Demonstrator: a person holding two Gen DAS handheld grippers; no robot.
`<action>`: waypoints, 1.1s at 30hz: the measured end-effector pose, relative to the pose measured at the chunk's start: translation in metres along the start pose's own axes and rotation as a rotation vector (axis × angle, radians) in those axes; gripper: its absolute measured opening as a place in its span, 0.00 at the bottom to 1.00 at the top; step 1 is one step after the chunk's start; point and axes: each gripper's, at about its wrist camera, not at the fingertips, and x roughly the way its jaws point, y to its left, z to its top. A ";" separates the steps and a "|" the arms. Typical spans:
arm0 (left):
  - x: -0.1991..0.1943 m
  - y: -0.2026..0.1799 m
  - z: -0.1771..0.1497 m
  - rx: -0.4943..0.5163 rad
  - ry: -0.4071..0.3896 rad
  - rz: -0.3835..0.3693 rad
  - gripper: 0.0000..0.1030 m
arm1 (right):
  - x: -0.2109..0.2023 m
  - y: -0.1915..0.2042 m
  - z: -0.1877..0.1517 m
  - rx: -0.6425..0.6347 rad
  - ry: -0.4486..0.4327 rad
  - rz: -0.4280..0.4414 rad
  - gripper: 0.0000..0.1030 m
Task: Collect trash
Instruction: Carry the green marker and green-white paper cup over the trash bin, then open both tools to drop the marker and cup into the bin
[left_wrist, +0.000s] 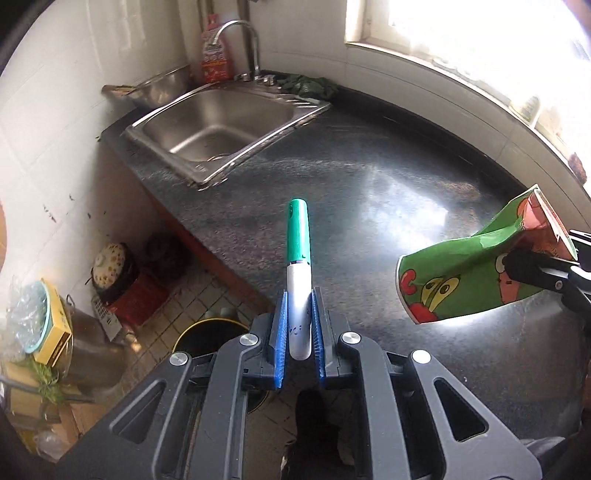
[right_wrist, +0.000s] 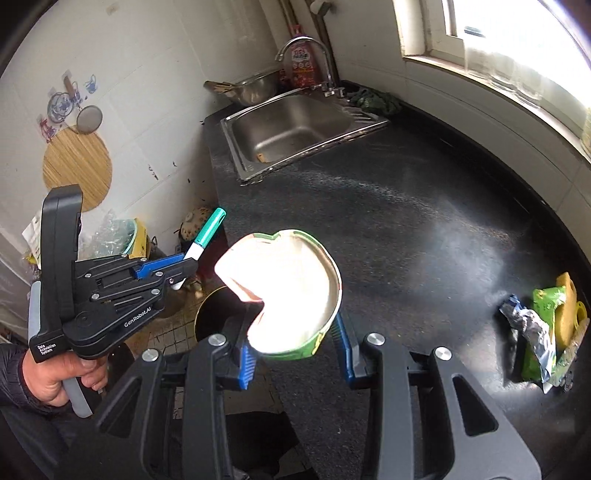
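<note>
My left gripper (left_wrist: 298, 310) is shut on a white marker with a green cap (left_wrist: 298, 258), held above the front edge of the dark counter (left_wrist: 369, 192). It also shows in the right wrist view (right_wrist: 181, 264) with the marker (right_wrist: 207, 232). My right gripper (right_wrist: 291, 336) is shut on a crushed green paper cup (right_wrist: 295, 291), its open mouth facing the camera. The cup shows at the right of the left wrist view (left_wrist: 469, 273). A black bin with a yellow rim (left_wrist: 210, 334) stands on the floor below both grippers, also in the right wrist view (right_wrist: 210, 314).
A steel sink (left_wrist: 225, 122) with a tap is set in the counter's far left. Crumpled wrappers and a yellow piece (right_wrist: 546, 328) lie at the counter's right. Pots, a red crate (left_wrist: 136, 299) and boxes crowd the floor at the left.
</note>
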 end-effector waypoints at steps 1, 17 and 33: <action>0.000 0.015 -0.004 -0.028 0.005 0.017 0.11 | 0.011 0.011 0.006 -0.022 0.013 0.023 0.34; 0.061 0.172 -0.102 -0.367 0.181 0.085 0.12 | 0.213 0.171 0.040 -0.252 0.330 0.166 0.34; 0.137 0.210 -0.142 -0.492 0.251 -0.020 0.53 | 0.312 0.194 0.022 -0.284 0.531 0.081 0.56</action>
